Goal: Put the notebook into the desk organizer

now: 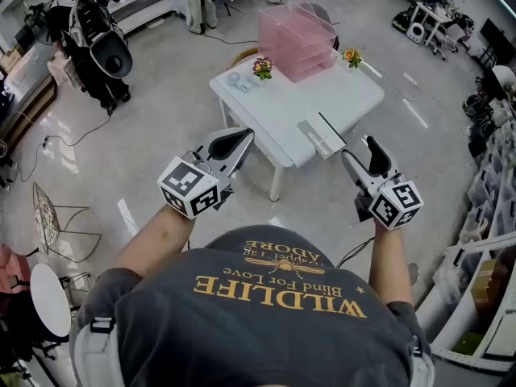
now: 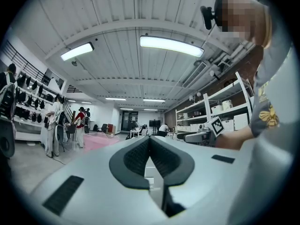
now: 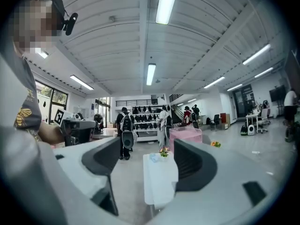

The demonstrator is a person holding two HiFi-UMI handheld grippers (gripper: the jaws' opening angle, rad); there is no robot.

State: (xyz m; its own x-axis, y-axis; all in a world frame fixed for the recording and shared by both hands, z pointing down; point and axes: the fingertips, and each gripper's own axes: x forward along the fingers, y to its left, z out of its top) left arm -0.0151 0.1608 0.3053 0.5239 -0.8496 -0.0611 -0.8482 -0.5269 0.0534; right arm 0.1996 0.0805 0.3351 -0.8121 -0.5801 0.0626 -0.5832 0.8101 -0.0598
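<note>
The grey notebook lies at the near right corner of the white table. At the table's far side stands the pink clear desk organizer, also seen in the right gripper view as the pink organizer. Both grippers are held in the air short of the table. My left gripper is shut with nothing in it; its jaws meet in the left gripper view. My right gripper hangs just right of the notebook, open and empty, and its view shows the table between the jaws of the right gripper.
Two small flower pots and a pale blue item sit on the table. A wire chair and a round white table stand at the left. Shelving lines the right. People stand by racks far back.
</note>
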